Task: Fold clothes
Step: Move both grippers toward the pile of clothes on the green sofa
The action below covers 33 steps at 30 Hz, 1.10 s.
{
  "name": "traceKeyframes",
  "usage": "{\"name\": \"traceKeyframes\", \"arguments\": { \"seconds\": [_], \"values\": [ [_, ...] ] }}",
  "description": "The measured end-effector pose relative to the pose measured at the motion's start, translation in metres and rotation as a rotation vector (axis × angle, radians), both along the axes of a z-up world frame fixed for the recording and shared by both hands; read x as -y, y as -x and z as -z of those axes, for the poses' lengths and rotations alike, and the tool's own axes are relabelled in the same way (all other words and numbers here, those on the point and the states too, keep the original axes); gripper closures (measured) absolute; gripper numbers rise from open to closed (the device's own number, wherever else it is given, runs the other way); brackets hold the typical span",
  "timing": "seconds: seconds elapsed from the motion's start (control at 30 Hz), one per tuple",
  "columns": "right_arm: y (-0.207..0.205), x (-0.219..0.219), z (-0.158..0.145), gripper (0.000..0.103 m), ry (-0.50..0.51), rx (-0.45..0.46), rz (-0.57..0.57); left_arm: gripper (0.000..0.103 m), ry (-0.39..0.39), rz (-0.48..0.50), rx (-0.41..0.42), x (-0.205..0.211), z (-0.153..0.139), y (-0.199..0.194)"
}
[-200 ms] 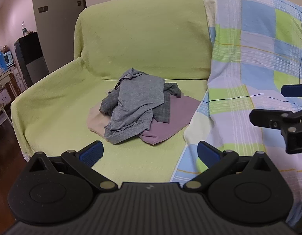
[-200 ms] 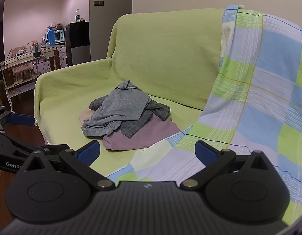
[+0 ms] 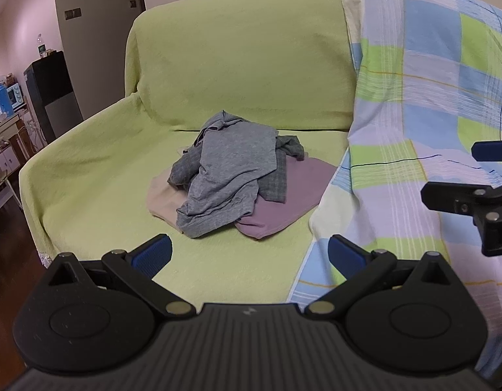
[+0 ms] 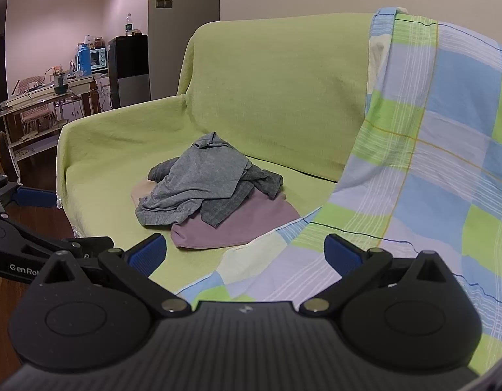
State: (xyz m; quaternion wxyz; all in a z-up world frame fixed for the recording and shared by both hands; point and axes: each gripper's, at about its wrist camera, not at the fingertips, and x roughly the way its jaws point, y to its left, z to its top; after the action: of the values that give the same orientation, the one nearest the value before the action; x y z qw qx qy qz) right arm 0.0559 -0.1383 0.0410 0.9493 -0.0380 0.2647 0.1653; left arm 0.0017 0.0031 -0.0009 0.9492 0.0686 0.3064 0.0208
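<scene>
Both my tongs, left (image 3: 249, 254) and right (image 4: 244, 252), spread wide, gripping nothing. Clothes pile (image 3: 231, 176) sits mid-seat on the green sofa (image 3: 251, 65), beside the checked sheet (image 3: 413, 114).

Crumpled grey knit cloth garment (image 3: 230, 169) is looking soft and matt, the flat mauve cloth (image 3: 296, 192) under it smooth. Lime-green sofa cover (image 3: 244, 65) is showing a coarse weave; dark wood floor (image 3: 6, 247) is gleaming glossy.
</scene>
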Motion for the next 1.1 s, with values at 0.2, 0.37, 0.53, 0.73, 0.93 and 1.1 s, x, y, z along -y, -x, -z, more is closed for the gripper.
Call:
{"name": "traceKeyframes", "arguments": {
  "seconds": [0.2, 0.37, 0.53, 0.73, 0.93, 1.1],
  "values": [
    [-0.001, -0.002, 0.001, 0.001, 0.000, 0.004, -0.007, 0.001, -0.009, 0.003, 0.002, -0.003, 0.001, -0.002],
    [-0.002, -0.006, 0.003, 0.001, 0.004, 0.005, -0.014, 0.001, -0.017, 0.007, -0.002, -0.013, 0.008, -0.009],
    [-0.006, -0.013, 0.009, 0.001, 0.028, 0.003, -0.015, 0.001, -0.016, 0.042, -0.011, -0.020, 0.014, -0.016],
    [-0.002, -0.012, 0.012, 0.001, 0.057, 0.011, -0.024, 0.001, -0.012, 0.061, -0.023, -0.031, 0.025, -0.023],
    [-0.024, -0.030, 0.018, 0.001, 0.088, -0.007, -0.045, 0.001, -0.007, 0.060, -0.030, -0.042, 0.031, -0.037],
    [-0.037, -0.037, 0.028, 0.001, 0.120, -0.014, -0.072, 0.001, -0.014, 0.065, -0.054, -0.051, 0.039, -0.056]
  ]
}}
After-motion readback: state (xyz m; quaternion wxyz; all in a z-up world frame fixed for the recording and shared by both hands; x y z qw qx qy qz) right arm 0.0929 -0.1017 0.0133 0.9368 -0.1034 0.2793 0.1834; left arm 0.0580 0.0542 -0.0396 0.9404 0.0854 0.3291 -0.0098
